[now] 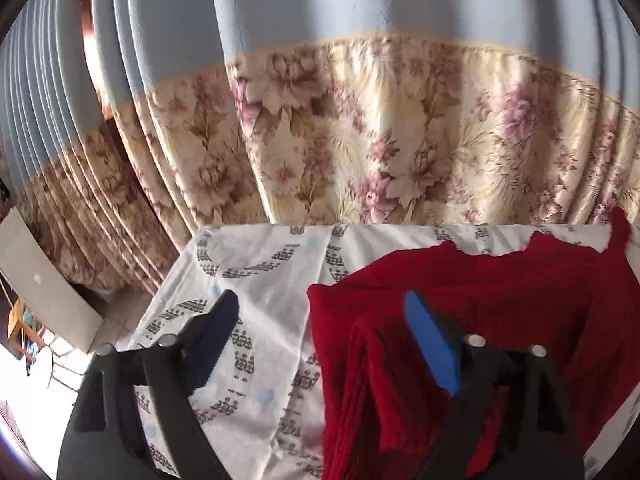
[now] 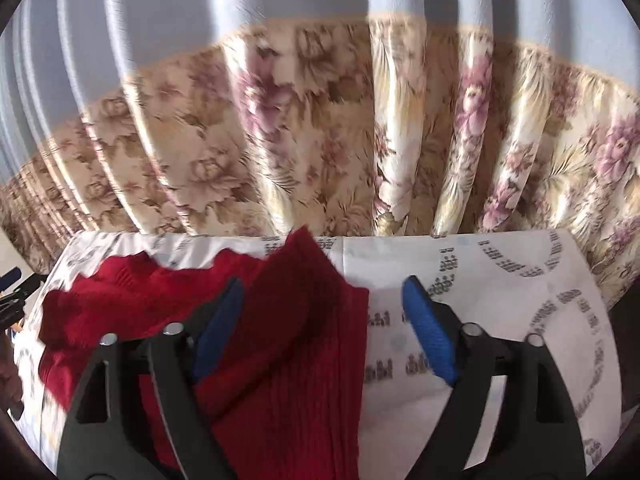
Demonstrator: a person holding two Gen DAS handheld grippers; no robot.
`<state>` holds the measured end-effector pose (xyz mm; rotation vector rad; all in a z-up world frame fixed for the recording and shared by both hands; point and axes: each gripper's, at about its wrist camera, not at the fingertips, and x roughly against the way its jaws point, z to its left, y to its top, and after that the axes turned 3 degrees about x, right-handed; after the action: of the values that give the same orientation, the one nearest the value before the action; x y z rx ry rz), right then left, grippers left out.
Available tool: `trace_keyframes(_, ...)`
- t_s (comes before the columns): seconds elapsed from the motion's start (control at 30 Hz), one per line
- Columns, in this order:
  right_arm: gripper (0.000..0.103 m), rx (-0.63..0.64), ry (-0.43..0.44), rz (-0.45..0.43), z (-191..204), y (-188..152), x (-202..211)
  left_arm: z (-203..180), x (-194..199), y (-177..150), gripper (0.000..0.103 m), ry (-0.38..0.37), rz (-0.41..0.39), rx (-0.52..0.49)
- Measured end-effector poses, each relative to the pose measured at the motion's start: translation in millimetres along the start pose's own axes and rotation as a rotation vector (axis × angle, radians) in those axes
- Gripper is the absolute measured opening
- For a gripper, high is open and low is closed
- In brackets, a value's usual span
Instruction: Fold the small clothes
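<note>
Both grippers' fingers (image 1: 430,336) wide apart, empty.

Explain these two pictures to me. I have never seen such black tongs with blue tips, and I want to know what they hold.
These are two hand-held grippers, each with a camera looking along its fingers. One picture is from the left gripper, the other from the right gripper. Both stand open and hold nothing. Below them a red knitted garment lies partly folded on a white patterned sheet: the left gripper is over its left edge, the right one over its right edge. Behind hangs a flowered curtain.
</note>
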<state>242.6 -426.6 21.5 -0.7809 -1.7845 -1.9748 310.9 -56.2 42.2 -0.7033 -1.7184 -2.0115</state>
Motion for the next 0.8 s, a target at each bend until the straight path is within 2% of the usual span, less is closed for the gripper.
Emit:
trace_keyframes(0.13,0.088,0.016,0.011,0.003,3.4,-12.2,14.3,-11.9,-2.3,-19.7,0.086,-0.038,0.079,-0.052)
trace_keyframes(0.23,0.087,-0.012,0.004,0.019,0.5,-13.8,8.5,-17.2,-13.0,-28.8,0.086,-0.04,0.136,-0.055)
trace_keyframes(0.3,0.087,-0.025,0.018,0.037,1.1,-12.7,0.6,-24.3,-19.5,-33.9,0.086,-0.068,0.174,-0.066)
trace_keyframes(0.47,0.087,-0.003,0.043,0.054,17.4,-4.9,-17.1,-44.9,-32.2,-36.0,0.085,-0.108,0.204,-0.094)
trace_keyframes(0.53,0.087,-0.009,0.054,0.064,23.0,-2.4,-25.7,-46.6,-43.0,-31.2,0.062,-0.124,0.217,-0.059)
trace_keyframes(0.57,0.087,-0.01,0.061,0.064,26.5,-2.0,-29.9,-45.8,-48.1,-28.8,0.033,-0.138,0.229,-0.04)
trace_keyframes(0.6,0.087,-0.01,0.064,0.067,29.1,-2.1,-33.5,-44.8,-53.8,-25.9,0.01,-0.154,0.24,-0.015)
trace_keyframes(0.8,0.087,0.03,0.063,0.055,41.0,-6.6,-38.9,-34.1,-58.4,9.6,0.009,-0.158,0.188,0.046)
